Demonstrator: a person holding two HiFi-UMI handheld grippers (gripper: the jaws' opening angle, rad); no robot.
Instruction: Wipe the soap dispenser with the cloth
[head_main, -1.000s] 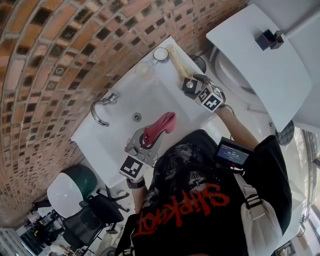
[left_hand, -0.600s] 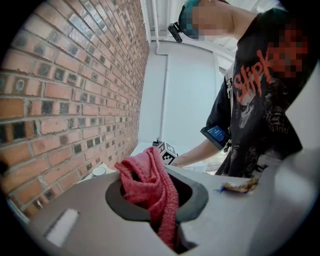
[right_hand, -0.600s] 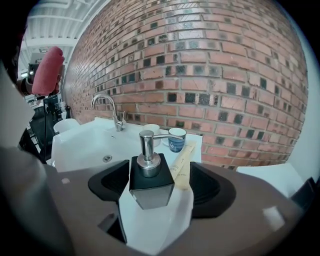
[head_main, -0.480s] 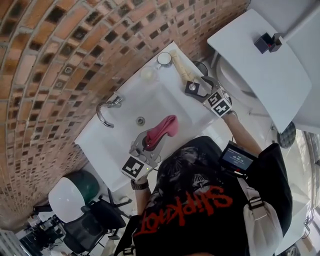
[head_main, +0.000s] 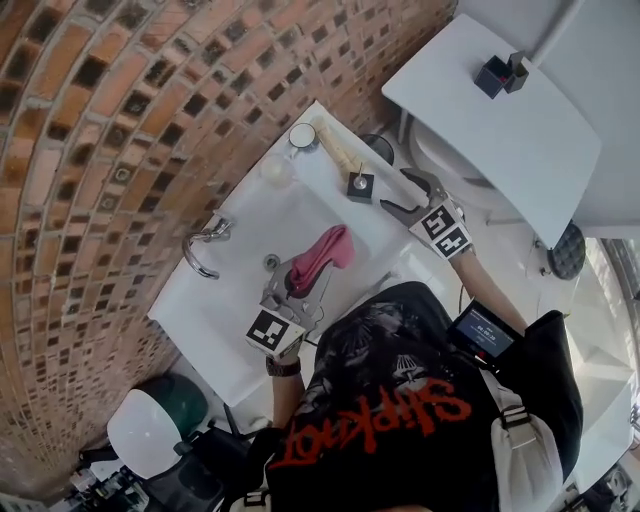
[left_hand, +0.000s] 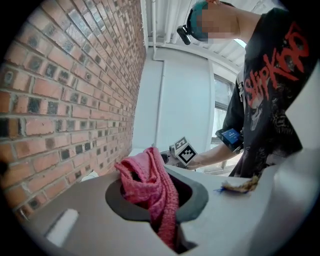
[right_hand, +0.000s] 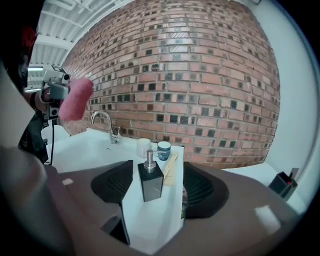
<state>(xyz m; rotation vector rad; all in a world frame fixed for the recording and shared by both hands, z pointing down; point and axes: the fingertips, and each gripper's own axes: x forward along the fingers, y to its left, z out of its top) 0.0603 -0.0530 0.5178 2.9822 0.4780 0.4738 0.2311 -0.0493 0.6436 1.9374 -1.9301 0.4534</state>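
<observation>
Brick wall (head_main: 100, 150) is curving behind, white sink (head_main: 300, 205) lying below me, tap (head_main: 200, 245) at its left rim

My right gripper (head_main: 398, 195) is now standing back from the ledge; a second ago its jaws were right around the soap dispenser (head_main: 359, 185). It has been lifting up and away. Jaws are gaping wide, having just been closing a touch, with nothing pressed between them. The dispenser is only lining up in the gap from a distance

My left gripper (head_main: 305, 270) is hovering over the basin much as before, jaws clamped on the pink cloth (head_main: 322, 255), which is bunching out past the tips

Dispenser is standing upright and free on the sink's right-hand ledge, near a cup (head_main: 302, 137)

I'm judging that no wiping is happening now, as the cloth is well apart from the dispenser. With the steadying hand gone, either the cloth is coming across to a free-standing bottle or the wipe is over; I cannot tell which
</observation>
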